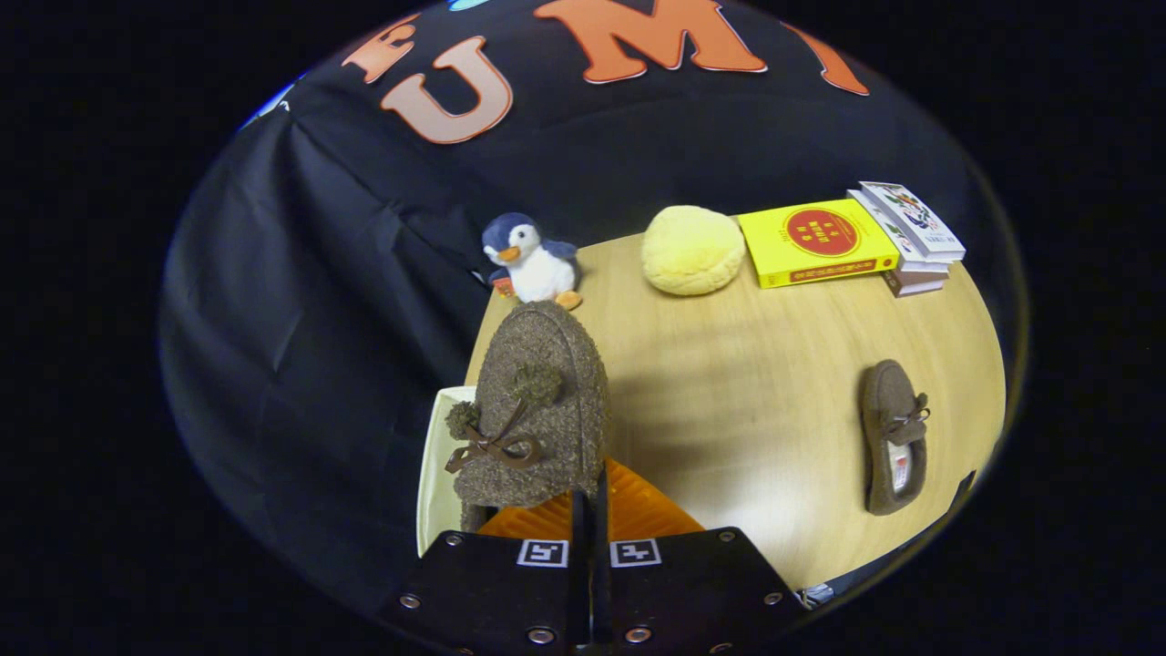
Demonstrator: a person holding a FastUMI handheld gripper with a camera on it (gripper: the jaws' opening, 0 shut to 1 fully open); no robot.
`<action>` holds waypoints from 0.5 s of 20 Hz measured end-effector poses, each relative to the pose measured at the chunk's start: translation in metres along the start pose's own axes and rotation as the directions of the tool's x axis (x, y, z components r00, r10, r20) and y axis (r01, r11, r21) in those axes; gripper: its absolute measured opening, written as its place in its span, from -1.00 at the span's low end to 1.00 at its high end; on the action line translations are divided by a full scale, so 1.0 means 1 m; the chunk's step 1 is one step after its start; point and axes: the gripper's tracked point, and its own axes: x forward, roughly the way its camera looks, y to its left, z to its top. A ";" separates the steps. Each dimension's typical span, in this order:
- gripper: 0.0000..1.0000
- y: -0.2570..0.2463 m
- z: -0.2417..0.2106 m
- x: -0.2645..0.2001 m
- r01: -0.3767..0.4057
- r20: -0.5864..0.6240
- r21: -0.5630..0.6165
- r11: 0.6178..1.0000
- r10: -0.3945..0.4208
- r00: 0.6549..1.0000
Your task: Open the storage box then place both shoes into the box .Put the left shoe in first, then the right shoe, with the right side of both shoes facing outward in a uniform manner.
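1. While its two fingers stand drawn almost together with only a thin dark slit between them, the gripper (590, 510) pinches the rear edge of a fuzzy brown shoe (537, 410); both fingers appear to press on that heel rim, so the tool is clenched on the shoe.
2. That held shoe is a moccasin-style slipper of coarse, woolly fabric, rounded at the toe, with a thin brown lace tied in a bow and two small pom-poms on top. Its toe points away from the fingers, toward the far side of the table.
3. Just beneath the shoe and right ahead of the fingers lies the storage box (435, 474), showing a pale cream wall on its left and a ribbed, translucent orange part beside the fingertips. Whether the shoe rests in it or hangs above it cannot be told.
4. A second shoe (895, 437) of the same kind lies flat on the light wooden table (747, 383), well apart to the right, opening up and a label visible inside.
5. Beyond the held shoe a plush penguin (531, 258) sits at the table's far edge.
6. Near it to the right rests a round, soft yellow cushion (692, 249).
7. Further right a yellow book (817, 240) lies beside a small stack of books (911, 237).
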 end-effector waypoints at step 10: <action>-0.95 0.075 -0.056 0.076 -0.003 -0.136 -0.044 0.999 -0.003 0.991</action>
